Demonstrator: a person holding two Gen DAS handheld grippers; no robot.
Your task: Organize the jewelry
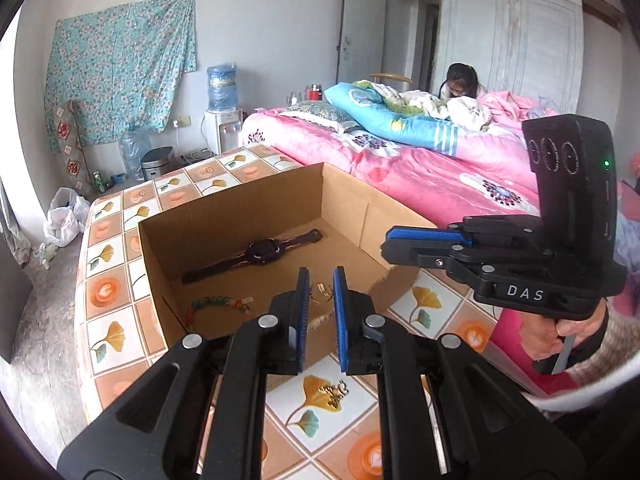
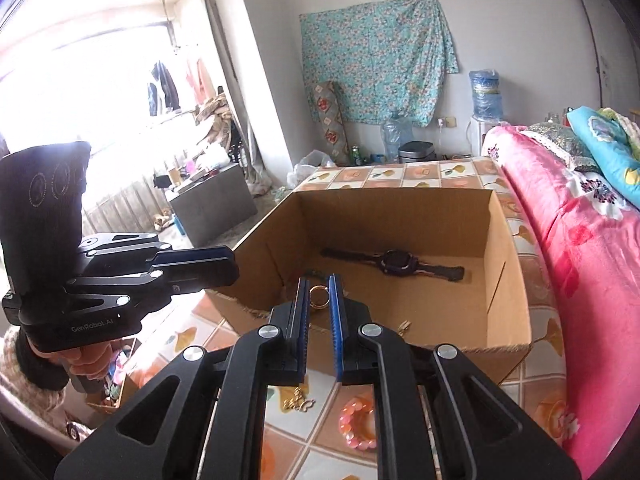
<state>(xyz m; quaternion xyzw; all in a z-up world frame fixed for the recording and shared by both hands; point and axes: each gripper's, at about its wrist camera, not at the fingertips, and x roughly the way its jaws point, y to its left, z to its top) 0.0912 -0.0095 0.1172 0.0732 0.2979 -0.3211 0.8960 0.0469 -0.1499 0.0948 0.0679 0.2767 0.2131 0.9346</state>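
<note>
An open cardboard box (image 1: 256,200) (image 2: 504,248) stands on the tiled table. Inside lie a black watch (image 1: 260,252) (image 2: 394,262) and a green and orange bead bracelet (image 1: 212,306). A gold ring (image 1: 322,292) shows between the left gripper's (image 1: 321,280) blue pads; whether it is held or lies in the box I cannot tell. The right gripper (image 2: 320,290) has a gold ring (image 2: 319,298) between its pads in the same way. In the left wrist view the right gripper (image 1: 424,240) looks shut, beside the box. A gold pendant (image 1: 334,394) (image 2: 298,402) and a pink bead bracelet (image 2: 358,426) lie on the table.
The table (image 1: 108,256) is covered in an orange and white leaf-pattern cloth. A bed with pink bedding (image 1: 400,160) (image 2: 580,240) runs along its right side, with a person (image 1: 462,82) at the far end. A water dispenser (image 1: 222,120) stands behind.
</note>
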